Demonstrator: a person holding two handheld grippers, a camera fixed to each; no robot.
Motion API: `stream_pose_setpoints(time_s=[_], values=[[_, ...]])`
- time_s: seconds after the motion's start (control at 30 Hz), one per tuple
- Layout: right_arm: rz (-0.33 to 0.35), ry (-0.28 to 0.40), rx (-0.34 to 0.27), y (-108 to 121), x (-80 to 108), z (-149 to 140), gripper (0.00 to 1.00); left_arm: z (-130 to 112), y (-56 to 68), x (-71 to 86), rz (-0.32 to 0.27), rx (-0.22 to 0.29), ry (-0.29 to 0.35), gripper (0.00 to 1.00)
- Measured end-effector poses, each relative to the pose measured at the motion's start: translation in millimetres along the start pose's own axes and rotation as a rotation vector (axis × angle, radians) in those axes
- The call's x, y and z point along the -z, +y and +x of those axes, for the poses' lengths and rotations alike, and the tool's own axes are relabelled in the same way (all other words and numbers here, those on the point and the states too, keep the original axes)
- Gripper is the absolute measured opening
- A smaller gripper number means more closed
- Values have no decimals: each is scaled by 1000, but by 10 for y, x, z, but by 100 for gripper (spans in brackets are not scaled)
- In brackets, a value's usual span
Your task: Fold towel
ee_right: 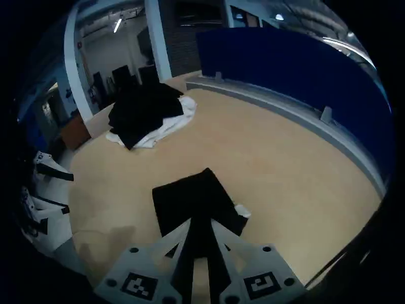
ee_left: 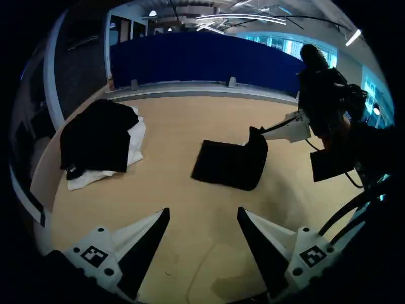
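Note:
A black towel (ee_left: 228, 163) lies folded into a small rectangle in the middle of the tan table (ee_left: 202, 116). My right gripper (ee_left: 259, 134) pinches its far right corner and holds that edge slightly raised. In the right gripper view the right gripper (ee_right: 201, 223) is shut with black towel (ee_right: 190, 200) cloth between its fingers, and a small white tag (ee_right: 243, 210) pokes out at the towel's right edge. My left gripper (ee_left: 202, 213) is open above bare table in front of the towel, holding nothing. The left gripper (ee_right: 43, 200) shows at the left edge, off the towel.
A heap of black and white cloth (ee_left: 101, 139) sits at the table's far left, also seen as the heap (ee_right: 147, 114) in the right gripper view. A blue partition (ee_left: 202, 61) with a grey base runs along the table's back edge. A person's dark sleeve (ee_left: 329, 106) reaches in from the right.

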State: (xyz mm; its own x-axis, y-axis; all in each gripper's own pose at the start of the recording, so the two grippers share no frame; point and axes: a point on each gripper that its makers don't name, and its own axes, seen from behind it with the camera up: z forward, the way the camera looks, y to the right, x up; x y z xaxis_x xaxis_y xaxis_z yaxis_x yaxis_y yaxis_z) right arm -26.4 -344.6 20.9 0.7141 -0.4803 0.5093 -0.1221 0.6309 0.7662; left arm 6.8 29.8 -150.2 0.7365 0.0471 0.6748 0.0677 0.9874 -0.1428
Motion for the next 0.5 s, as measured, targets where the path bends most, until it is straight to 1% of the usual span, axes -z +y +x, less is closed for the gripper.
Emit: stream_pose_setpoints(time_s=[0.1,0.27,0.4,0.5], values=[[18,-15,45,0,-139,154,12,17,-18,10,4,10,6,99],[42,-59,107,-14,-440,288,12,43,-53,33,13,29,16,99],[68,-92,135,-85,-647,339,12,39,-77,54,18,42,20,99],[75,-119,150,-139,-805,324,12,22,-97,56,22,50,20,99]])
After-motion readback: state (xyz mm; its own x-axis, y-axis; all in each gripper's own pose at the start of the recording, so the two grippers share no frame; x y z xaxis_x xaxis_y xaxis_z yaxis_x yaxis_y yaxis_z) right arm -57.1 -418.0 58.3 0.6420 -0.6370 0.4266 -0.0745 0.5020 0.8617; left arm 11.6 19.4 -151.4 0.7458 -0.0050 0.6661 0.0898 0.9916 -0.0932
